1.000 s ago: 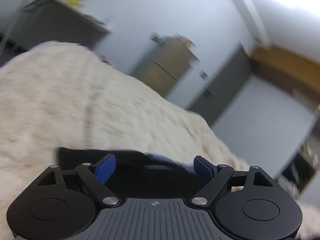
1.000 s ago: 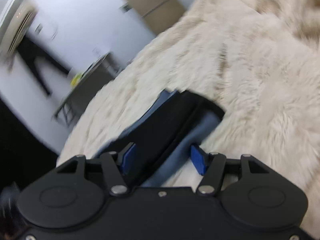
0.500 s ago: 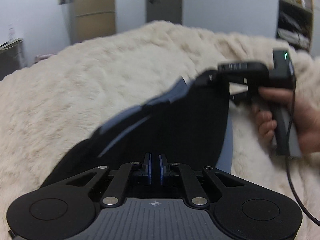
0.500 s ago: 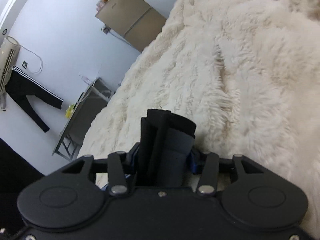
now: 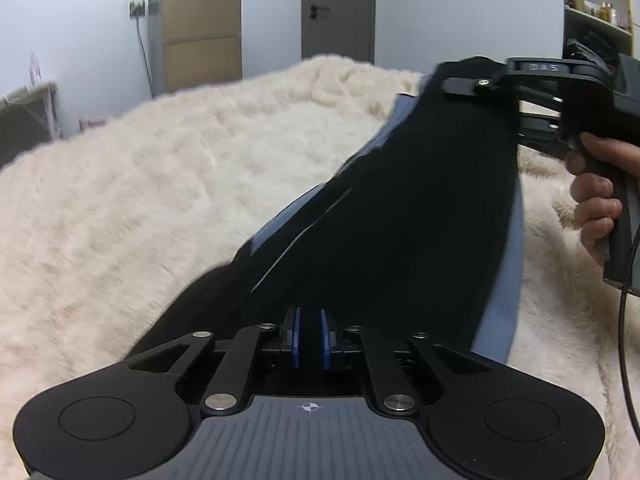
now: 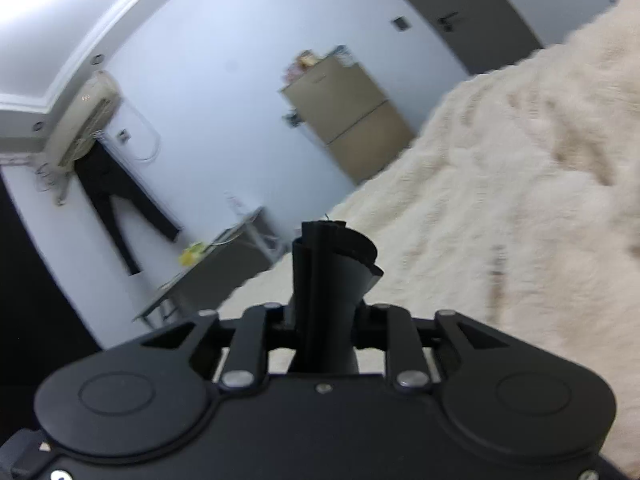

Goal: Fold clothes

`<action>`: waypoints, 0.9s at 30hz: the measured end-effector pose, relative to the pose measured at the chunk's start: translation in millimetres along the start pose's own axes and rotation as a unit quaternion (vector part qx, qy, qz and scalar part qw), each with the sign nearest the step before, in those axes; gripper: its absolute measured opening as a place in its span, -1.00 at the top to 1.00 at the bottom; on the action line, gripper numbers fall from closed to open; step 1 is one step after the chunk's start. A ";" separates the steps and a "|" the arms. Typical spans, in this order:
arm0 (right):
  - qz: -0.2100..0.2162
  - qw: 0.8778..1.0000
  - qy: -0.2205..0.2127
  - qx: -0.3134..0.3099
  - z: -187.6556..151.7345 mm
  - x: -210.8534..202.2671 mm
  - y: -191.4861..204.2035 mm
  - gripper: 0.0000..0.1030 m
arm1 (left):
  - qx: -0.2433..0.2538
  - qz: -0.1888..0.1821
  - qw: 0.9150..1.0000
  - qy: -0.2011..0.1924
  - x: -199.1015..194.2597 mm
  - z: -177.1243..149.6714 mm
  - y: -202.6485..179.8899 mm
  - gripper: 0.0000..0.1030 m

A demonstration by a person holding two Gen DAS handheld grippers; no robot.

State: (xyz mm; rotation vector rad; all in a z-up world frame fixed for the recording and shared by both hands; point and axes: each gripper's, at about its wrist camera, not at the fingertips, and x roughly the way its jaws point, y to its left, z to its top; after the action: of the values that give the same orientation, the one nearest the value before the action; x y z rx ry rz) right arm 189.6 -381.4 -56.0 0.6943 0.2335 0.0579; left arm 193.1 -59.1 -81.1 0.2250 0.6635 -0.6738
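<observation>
— Where the fabric bunches between your tools, what stays hidden?

— Your left gripper (image 5: 308, 338) has its blue pads (image 5: 295, 336) drawn close together on a fold of the black garment (image 5: 400, 220); the pinched edge itself lies in shadow between them. Your right gripper (image 6: 326, 320) is pressed onto a rolled bunch of the same garment (image 6: 332, 280), which covers its pads entirely in the right wrist view. In the left wrist view that tool (image 5: 560, 92) enters from the right edge, its rear cut off, with your right hand (image 5: 596, 196) only partly in frame.

— And where does the garment sit?

— It stretches from one gripper to the other above the cream fleece blanket (image 5: 140, 200). A blue-grey lining (image 5: 504, 280) shows along both long edges. Whether its lower part touches the blanket cannot be told.

— Can any writing be read?

— Pale letters sit on the right tool's top bar (image 5: 538, 67), too blurred to read with certainty. A small compass-like mark (image 5: 310, 407) is printed on the left gripper's grey body. Items atop the tan cabinet (image 5: 200, 28) bear labels too small to make out.
</observation>
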 end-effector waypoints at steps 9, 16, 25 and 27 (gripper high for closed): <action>0.068 0.975 0.066 0.201 -8.7 22.4 -103.2 0.18 | 0.045 -0.018 0.999 0.010 6.4 21.5 -20.1 0.79; 0.047 0.991 0.081 0.098 9.1 18.7 -48.0 0.65 | 0.069 -0.020 0.997 0.037 11.9 13.9 -24.4 0.79; 0.139 0.985 0.064 -0.077 8.7 -25.1 106.7 0.66 | -0.007 -0.043 0.999 0.015 12.5 5.3 -6.4 0.77; 0.149 0.980 0.068 -0.112 3.1 -28.4 128.5 0.66 | -0.019 -0.056 0.998 0.011 6.5 3.7 0.2 0.71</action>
State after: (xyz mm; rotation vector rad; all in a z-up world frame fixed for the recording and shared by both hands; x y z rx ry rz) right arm 165.9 -288.3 34.0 0.4959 0.2480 0.4134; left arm 198.8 -63.7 -82.3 0.1613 0.7135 -0.7672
